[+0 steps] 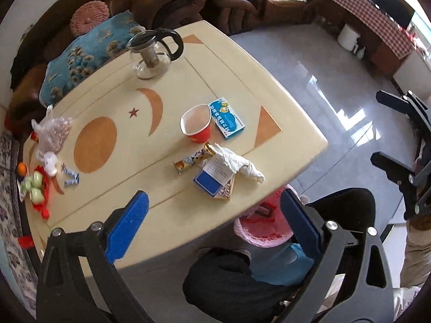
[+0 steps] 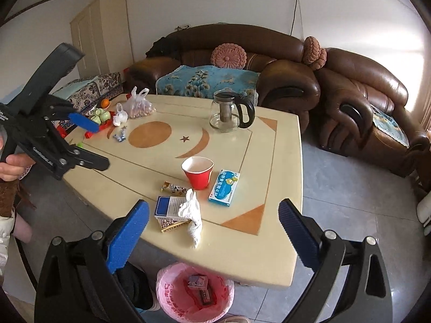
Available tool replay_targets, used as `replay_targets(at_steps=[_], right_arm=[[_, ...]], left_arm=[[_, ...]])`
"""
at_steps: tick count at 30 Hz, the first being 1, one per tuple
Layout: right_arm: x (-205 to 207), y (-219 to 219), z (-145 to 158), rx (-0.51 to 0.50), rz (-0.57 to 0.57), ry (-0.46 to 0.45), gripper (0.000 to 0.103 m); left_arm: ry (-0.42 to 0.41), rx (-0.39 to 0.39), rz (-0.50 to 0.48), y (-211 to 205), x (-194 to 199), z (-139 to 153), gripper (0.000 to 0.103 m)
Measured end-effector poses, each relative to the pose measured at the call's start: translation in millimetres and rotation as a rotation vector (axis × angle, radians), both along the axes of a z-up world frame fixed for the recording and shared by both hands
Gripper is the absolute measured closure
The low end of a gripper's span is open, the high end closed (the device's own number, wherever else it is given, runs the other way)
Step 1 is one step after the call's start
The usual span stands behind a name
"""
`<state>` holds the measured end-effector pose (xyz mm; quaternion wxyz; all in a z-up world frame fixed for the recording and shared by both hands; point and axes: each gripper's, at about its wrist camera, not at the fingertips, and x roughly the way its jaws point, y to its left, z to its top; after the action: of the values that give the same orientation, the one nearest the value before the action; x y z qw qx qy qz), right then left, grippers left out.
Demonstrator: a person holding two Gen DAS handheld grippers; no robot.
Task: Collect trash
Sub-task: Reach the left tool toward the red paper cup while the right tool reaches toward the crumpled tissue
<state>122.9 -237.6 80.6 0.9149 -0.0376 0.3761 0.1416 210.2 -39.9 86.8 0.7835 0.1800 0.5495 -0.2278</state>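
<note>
Both the left claw (image 1: pixel 212 223) and right claw (image 2: pixel 214 235) gape wide, empty.

- Light blue carton (image 2: pixel 224 188) on the table: a column of large white characters and a cartoon figure; the characters are too small to read.
- Pink bin liner (image 2: pixel 172 298): red printed characters, not legible.
- Snack wrapper (image 2: pixel 173 188), blue-and-white box (image 2: pixel 167 206): print present, unreadable.

Bright daylight from the right, floor (image 1: pixel 323 86) glare, fisheye-curved dark edges
</note>
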Motion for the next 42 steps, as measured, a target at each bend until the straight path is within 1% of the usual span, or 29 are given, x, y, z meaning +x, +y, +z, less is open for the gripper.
replay_targets(at_steps=[4,10,18,24,31,39,42], right_arm=[[18.4,1.7,-13.7,0.006,0.014,0.023,0.009],[42.5,1.3,-38.3,-0.011,0.023,0.068,0.009],[71.2,-1.8,-66.4,-0.003,0.031,0.122,0.009],[80.6,4.4,-89.9,-0.019,0.059,0.159,0.009],[86.8,15.5,-130.4,-0.031,0.121,0.23,0.009],[93.5,27.1,-175.8,-0.014,0.177,0.307,0.009],[96.3,31.4,-191.4,-0.015,0.191,0.322,0.009]], left_arm=[[0.026,0.019,-0.035,-16.1,17.8,-13.4,0.008],[0.087,0.032,-0.064,-34.4,45.6,-42.9,0.008],[0.159,0.046,-0.072,-47.2,74.9,-76.4,0.008],[0.205,0.03,-0.078,-58.2,94.2,-99.9,0.008],[0.271,0.021,-0.093,-73.9,113.3,-133.2,0.008],[0.309,0.043,-0.104,-89.1,134.6,-167.8,0.008],[0.325,0.067,-0.103,-93.8,144.1,-184.1,0.008]])
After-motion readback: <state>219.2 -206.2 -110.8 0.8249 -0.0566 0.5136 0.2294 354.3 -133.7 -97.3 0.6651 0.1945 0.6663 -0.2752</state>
